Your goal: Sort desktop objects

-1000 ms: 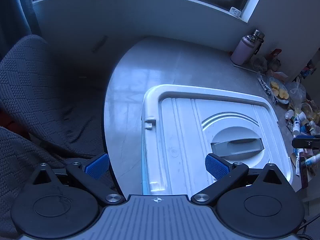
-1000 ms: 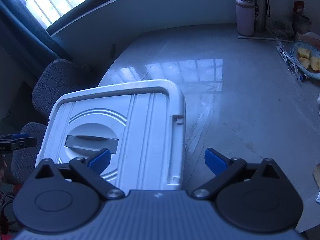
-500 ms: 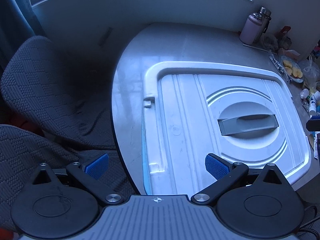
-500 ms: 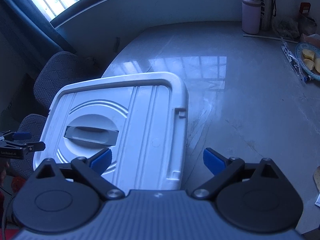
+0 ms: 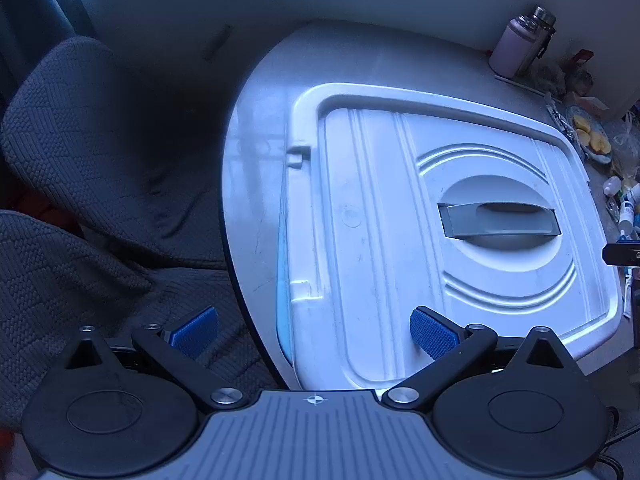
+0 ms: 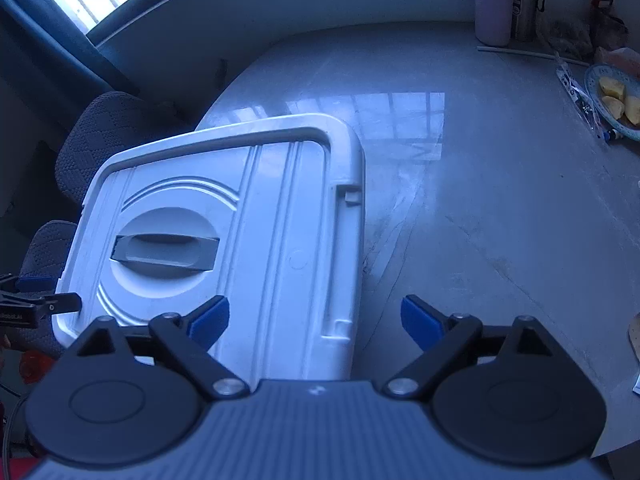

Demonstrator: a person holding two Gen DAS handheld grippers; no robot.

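A white storage box with a ribbed lid [image 5: 380, 220] [image 6: 272, 220] and a grey recessed handle [image 5: 496, 220] [image 6: 166, 254] sits on the pale table [image 6: 480, 200]. My left gripper [image 5: 314, 334] is open and straddles the box's left rim, one blue pad over the chair and the other over the lid. My right gripper [image 6: 316, 322] straddles the box's right rim. Its jaws are closing, with the rim between them and neither pad pressing on it. Each view shows the tip of the other gripper at its outer edge.
A pink bottle [image 6: 494, 12] and a steel flask [image 6: 528, 0] stand at the table's far right. Beside them are a plate of fruit pieces [image 6: 616, 100] and small bottles [image 5: 626, 208]. Dark fabric chairs [image 5: 100, 140] stand left of the table's curved edge.
The left gripper has come lower and closer over the box, which now fills more of its view. The right gripper's fingers have drawn in a little.
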